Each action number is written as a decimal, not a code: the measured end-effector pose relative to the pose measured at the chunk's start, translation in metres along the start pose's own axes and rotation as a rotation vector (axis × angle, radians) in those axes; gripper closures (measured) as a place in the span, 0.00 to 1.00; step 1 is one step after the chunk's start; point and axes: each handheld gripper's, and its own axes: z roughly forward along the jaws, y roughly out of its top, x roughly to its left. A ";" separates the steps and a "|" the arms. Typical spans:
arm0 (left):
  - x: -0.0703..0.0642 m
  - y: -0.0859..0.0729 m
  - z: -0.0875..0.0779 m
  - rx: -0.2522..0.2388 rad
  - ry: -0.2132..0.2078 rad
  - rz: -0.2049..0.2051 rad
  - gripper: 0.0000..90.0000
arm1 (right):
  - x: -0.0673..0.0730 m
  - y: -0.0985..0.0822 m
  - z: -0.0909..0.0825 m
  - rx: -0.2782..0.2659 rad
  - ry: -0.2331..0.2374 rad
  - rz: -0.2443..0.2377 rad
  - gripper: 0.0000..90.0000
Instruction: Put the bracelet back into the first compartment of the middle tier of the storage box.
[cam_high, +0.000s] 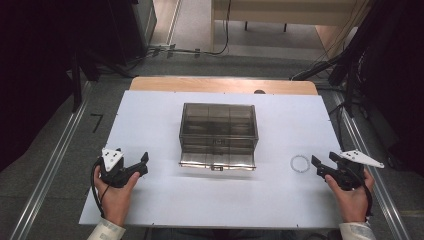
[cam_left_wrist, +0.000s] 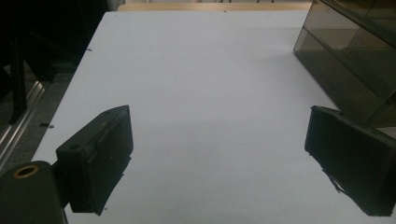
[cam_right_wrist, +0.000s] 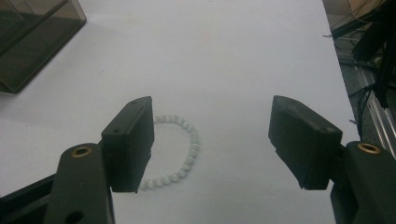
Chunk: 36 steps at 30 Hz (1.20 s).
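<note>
The right gripper (cam_high: 320, 166) sits at the near right of the white table (cam_high: 150, 125), held in the person's right hand (cam_high: 351, 196), and its jaws stand wide apart with nothing clamped between them. In the right gripper view the bead bracelet (cam_right_wrist: 184, 149), a ring of pale round beads, lies flat on the table under and just beyond the left-hand jaw, which hides part of the ring; the pads do not press on it, and whether that jaw brushes the beads cannot be told. In the high view the bracelet (cam_high: 300, 163) lies just left of that gripper's tips, to the right of the smoky clear drawer box (cam_high: 218, 131) that stands mid-table with its bottom drawer pulled toward the near edge. The left gripper (cam_high: 141, 164), in the left hand (cam_high: 116, 195) at the near left, is likewise spread open and empty, bare table between its jaws, well apart from the bracelet
</note>
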 end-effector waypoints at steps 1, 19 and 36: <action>0.000 0.000 0.000 0.000 -0.001 0.002 0.09 | 0.000 0.000 0.000 0.000 -0.001 0.000 0.33; -0.001 0.000 0.000 -0.006 -0.006 0.005 0.09 | 0.005 0.000 0.005 0.014 0.013 -0.017 0.33; -0.002 0.000 0.000 -0.007 -0.014 0.007 0.09 | 0.013 0.002 0.015 0.043 0.032 -0.054 0.33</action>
